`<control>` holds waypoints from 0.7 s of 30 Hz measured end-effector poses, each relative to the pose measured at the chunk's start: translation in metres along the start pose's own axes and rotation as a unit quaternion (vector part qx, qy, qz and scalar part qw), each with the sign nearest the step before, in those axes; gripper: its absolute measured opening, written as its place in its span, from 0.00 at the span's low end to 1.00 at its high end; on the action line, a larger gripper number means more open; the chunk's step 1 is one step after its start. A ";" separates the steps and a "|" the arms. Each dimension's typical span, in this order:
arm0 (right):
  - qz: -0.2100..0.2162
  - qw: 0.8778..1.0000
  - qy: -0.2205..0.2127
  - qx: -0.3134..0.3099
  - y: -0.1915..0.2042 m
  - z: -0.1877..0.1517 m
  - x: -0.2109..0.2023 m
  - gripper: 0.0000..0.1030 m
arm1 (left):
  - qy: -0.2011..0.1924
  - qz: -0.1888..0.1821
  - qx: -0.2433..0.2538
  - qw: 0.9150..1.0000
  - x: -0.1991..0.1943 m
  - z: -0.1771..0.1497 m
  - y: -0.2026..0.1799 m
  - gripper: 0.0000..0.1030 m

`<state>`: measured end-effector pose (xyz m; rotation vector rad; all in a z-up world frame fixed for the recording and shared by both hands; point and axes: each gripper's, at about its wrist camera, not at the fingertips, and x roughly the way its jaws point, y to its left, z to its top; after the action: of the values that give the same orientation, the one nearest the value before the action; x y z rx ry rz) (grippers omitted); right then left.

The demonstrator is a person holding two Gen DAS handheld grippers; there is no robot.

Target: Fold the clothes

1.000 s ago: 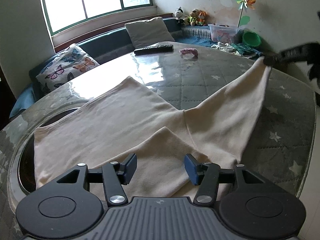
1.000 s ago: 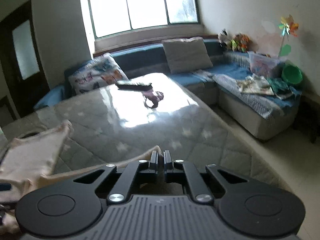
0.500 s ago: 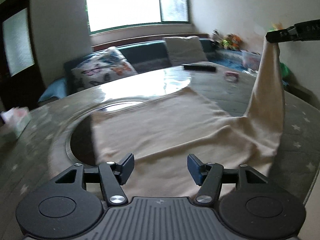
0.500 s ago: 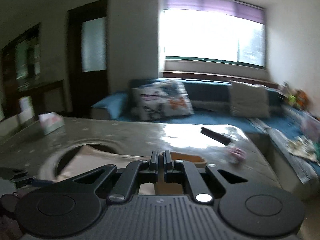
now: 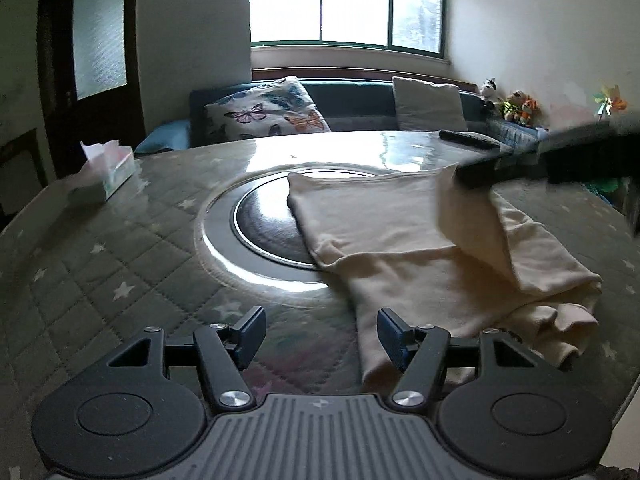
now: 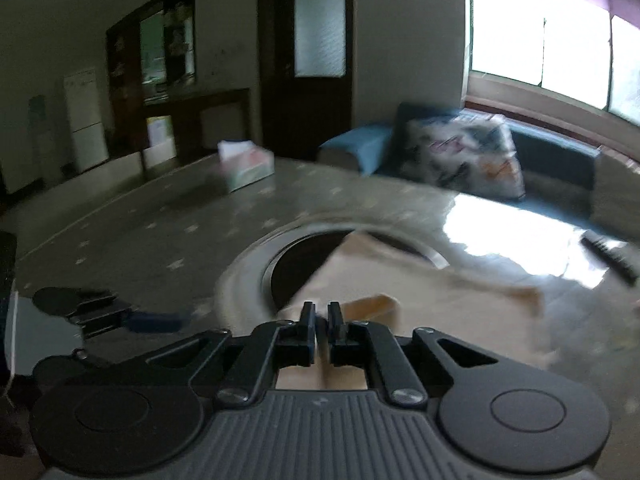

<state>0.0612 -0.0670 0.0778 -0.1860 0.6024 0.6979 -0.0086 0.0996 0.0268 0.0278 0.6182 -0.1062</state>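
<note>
My left gripper (image 5: 320, 334) hangs wide open over the table (image 5: 120, 264); my right gripper (image 6: 321, 314) pinches a corner of the cream shirt (image 5: 400, 220), lifting it.

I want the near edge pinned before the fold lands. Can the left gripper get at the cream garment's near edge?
Probably yes. The left gripper is open, holding nothing, and the cream garment lies just beyond its right fingertip with only bare table between.

Cream garment (image 5: 400, 232), partly folded, rumpled

Bare table (image 5: 120, 264) left of the garment (image 5: 400, 232); tissue box (image 5: 106, 174) at far edge.
</note>
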 end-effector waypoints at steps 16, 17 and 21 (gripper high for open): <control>-0.080 0.993 0.066 0.054 -0.091 -0.077 -0.065 0.11 | 0.004 -0.041 0.041 0.998 0.020 0.018 -0.043 0.55; -0.082 0.992 0.069 0.065 -0.098 -0.084 -0.069 0.11 | 0.009 -0.041 0.043 0.998 0.023 0.018 -0.046 0.51; -0.082 0.990 0.069 0.097 -0.113 -0.105 -0.074 0.11 | 0.027 -0.041 0.047 0.998 0.033 0.016 -0.052 0.23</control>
<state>0.0423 -0.2302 0.0308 -0.1030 0.7748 0.4665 0.0216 0.0443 0.0212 0.0972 0.6680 -0.2140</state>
